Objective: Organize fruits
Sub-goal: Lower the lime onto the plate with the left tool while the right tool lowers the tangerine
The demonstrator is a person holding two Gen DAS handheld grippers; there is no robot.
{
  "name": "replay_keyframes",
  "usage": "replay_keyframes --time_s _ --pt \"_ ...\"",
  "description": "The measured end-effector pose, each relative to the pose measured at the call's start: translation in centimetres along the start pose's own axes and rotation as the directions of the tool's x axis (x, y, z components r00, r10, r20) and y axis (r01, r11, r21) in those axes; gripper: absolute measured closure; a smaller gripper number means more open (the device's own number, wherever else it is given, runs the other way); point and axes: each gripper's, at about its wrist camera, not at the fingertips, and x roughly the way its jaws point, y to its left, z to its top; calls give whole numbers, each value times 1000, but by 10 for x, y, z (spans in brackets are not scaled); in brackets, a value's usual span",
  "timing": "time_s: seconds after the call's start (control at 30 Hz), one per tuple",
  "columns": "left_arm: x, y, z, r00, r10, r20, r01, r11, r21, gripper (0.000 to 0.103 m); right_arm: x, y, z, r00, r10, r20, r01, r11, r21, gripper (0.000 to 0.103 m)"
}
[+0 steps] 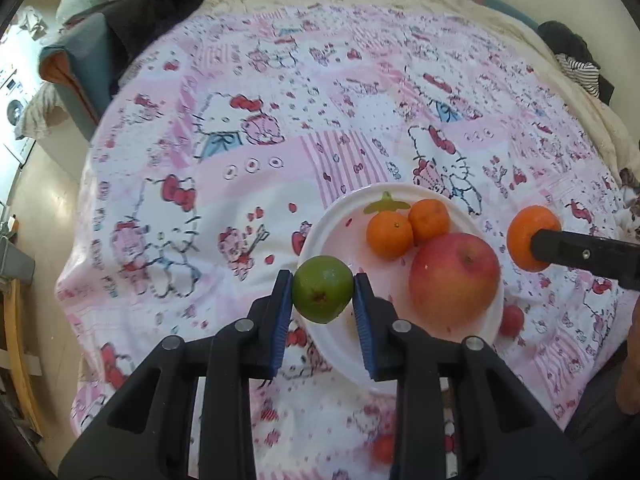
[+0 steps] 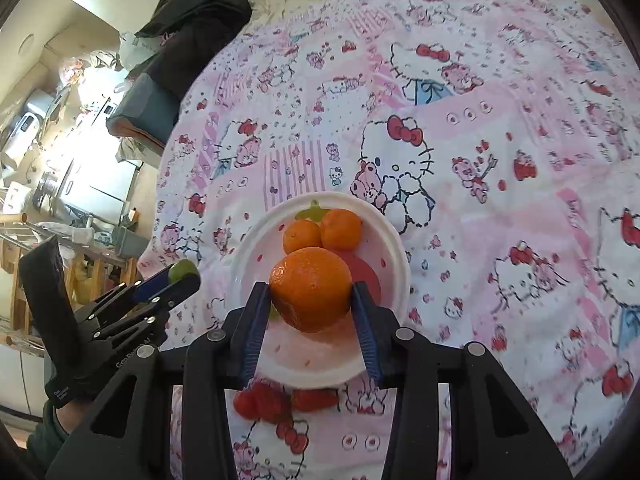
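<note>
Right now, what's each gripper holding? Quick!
Left gripper: closed on the green fruit.
Right gripper: closed on the orange.

Pink cartoon-cat bedsheet [image 1: 248,184]; black clothing [image 2: 192,28] heaped at far-left edge.

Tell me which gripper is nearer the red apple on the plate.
Left. The left gripper, shut on the green fruit, hangs just beside the red apple. The right gripper, holding the orange, is beyond the plate.
</note>
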Motion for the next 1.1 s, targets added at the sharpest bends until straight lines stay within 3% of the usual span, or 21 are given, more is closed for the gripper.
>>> replay_keyframes --time_s 0.43,1.03,1.1 --pt "60 0 6 993 -53 -103 51 998 -27 77 35 9 15 999 18 -48 -20 999 -26 59" --pt "71 -8 6 986 -80 -143 77 997 -26 75 39 9 14 998 27 -55 -28 999 -27 57" --pt "71 -10 6 986 -83 -144 80 997 -23 75 39 9 15 998 24 -51 -26 999 -25 50"
